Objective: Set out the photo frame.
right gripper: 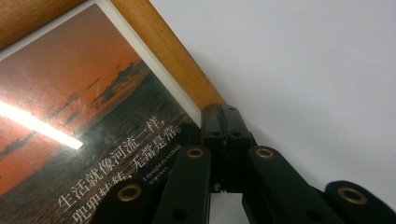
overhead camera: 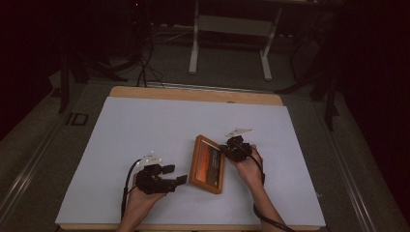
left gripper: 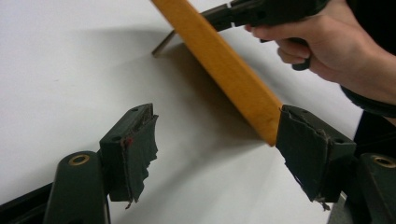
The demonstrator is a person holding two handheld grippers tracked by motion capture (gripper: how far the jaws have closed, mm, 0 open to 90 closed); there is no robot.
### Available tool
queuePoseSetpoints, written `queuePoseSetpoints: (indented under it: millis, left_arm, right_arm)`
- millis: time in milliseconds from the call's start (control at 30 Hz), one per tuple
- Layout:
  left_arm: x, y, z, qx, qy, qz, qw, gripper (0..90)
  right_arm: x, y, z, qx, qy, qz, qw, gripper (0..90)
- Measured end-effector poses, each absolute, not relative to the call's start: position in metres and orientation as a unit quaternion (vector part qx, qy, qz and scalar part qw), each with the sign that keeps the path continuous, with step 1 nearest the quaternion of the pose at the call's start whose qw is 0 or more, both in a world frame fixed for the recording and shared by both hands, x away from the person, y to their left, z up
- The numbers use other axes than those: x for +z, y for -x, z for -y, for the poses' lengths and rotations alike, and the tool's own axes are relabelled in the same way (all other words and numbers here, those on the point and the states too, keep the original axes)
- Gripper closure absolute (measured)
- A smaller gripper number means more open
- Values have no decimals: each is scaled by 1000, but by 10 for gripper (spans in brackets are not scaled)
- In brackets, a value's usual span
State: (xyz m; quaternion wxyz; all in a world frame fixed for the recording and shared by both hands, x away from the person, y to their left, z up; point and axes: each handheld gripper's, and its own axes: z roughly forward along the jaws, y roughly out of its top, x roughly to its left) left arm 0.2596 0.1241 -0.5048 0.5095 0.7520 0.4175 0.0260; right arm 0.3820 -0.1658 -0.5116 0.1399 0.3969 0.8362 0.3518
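White sheeting covers the counter (overhead camera: 145, 130) in a dim room, and near its front middle a wooden picture frame (overhead camera: 208, 164) stands tilted on one edge. The right claw (overhead camera: 227, 150) is pinched tight on its far rim, while the left claw (overhead camera: 176, 176) gapes wide just beside the near corner, gripping nothing. Stiff, light, smooth-sided and probably glazed, it looks fragile; hold the wood border, not the pane.

Your high view is dim, the room beyond the counter (overhead camera: 145, 125) nearly black. A bright glare streak crosses the picture frame (right gripper: 70, 93), and the frame throws a soft shadow on the sheet.
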Motion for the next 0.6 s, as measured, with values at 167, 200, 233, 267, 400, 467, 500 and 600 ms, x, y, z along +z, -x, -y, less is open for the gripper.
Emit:
queuePoseSetpoints:
  millis: [167, 200, 233, 267, 400, 467, 500, 600]
  left_arm:
    - [-503, -258, -116, 11, -754, -407, 514, 278]
    - [-503, -258, -115, 7, -754, -407, 515, 275]
    - [-503, -258, -115, 7, -754, -407, 515, 271]
    - [-504, -258, -109, 1, -758, -404, 512, 270]
    - [-507, -260, -93, -8, -767, -402, 500, 263]
    - [-507, -262, -88, -9, -768, -403, 498, 263]
    - [-509, -265, -82, -14, -768, -406, 495, 264]
    - [-511, -268, -75, -22, -767, -410, 492, 290]
  right_arm:
    - [-512, -382, 165, 352, -397, -836, 140, 900]
    - [-512, -382, 165, 352, -397, -836, 140, 900]
    - [-512, -381, 165, 352, -396, -836, 140, 900]
    - [-512, -381, 165, 352, -397, -836, 140, 900]
    - [-512, -382, 166, 352, -397, -836, 140, 900]
    - [-512, -382, 166, 352, -396, -836, 140, 900]
    - [-512, -382, 166, 353, -396, -836, 139, 900]
    - [-512, -382, 166, 353, -396, -836, 139, 900]
